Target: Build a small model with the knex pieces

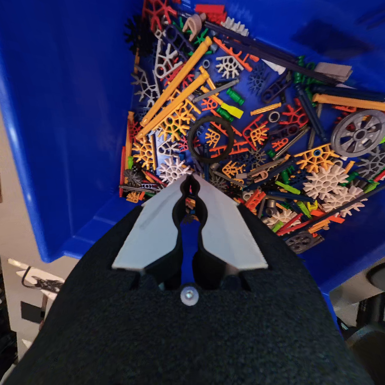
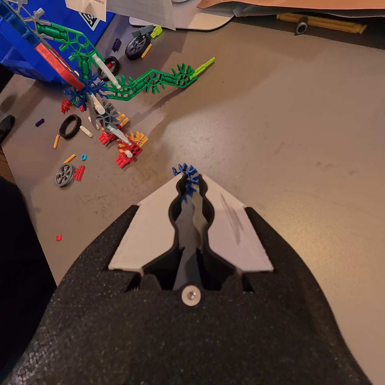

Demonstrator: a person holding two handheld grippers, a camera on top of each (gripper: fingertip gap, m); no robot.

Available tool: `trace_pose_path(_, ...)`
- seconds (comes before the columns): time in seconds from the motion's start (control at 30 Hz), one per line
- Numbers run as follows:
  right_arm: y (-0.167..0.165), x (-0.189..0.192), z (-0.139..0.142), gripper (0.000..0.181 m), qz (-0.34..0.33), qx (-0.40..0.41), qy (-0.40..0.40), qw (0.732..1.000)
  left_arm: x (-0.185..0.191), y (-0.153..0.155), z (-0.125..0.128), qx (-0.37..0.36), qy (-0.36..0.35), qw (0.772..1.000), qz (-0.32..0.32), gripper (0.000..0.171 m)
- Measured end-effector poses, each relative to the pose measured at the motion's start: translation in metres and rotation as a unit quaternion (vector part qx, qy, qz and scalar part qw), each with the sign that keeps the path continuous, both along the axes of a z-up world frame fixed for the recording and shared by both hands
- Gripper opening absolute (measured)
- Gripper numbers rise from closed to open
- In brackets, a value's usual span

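In the left wrist view my left gripper (image 1: pixel 190 177) is shut and empty, its tips touching. It hangs over a blue bin (image 1: pixel 68 129) filled with many plastic rods, snowflake connectors and wheels. A white snowflake connector (image 1: pixel 173 169) and a black tyre ring (image 1: pixel 210 139) lie just beyond the tips. In the right wrist view my right gripper (image 2: pixel 190 176) is shut on a small blue snowflake connector (image 2: pixel 188 177) above a beige table (image 2: pixel 281 129). A built model of green, blue, grey, red and yellow pieces (image 2: pixel 116 89) stands to the far left.
Loose parts lie on the table left of the model: a black tyre (image 2: pixel 69 126), a grey wheel (image 2: pixel 64 174), small rods. A wheel assembly (image 2: pixel 138 44) and papers (image 2: pixel 145 10) sit at the back, a yellow rod (image 2: pixel 320 24) at the far right. The blue bin's corner (image 2: pixel 12 52) is far left. My right fingertips sit around 55 centimetres from my left ones. About 20 centimetres separates my right fingertips from the grey wheel (image 2: pixel 64 174).
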State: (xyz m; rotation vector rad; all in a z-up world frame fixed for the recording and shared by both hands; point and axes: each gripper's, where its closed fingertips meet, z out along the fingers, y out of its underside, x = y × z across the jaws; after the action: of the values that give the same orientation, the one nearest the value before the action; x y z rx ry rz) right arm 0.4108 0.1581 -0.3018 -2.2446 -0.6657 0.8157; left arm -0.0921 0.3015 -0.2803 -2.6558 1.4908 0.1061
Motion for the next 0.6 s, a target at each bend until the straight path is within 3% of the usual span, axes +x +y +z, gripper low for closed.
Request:
trace_pose_path(0.2,0.000,0.000,0.001,0.012,0.001,0.002,0.002,1.000,-0.009,0.013,-0.008,0.015,0.039,0.999,0.001,0.034)
trace_pose_path(0.43,0.000,0.000,0.003,0.012,0.001,0.007,0.005,1.000,-0.009,0.004,-0.025,-0.028,0.042,0.999,-0.004,0.033)
trace_pose_path(0.57,-0.001,0.000,0.004,0.012,0.002,0.009,0.007,1.000,-0.008,0.004,-0.025,-0.033,0.035,0.999,0.004,0.023)
trace_pose_path(0.6,0.000,0.000,0.004,0.012,0.002,0.009,0.008,1.000,-0.009,0.006,-0.024,-0.026,0.037,0.999,0.005,0.009)
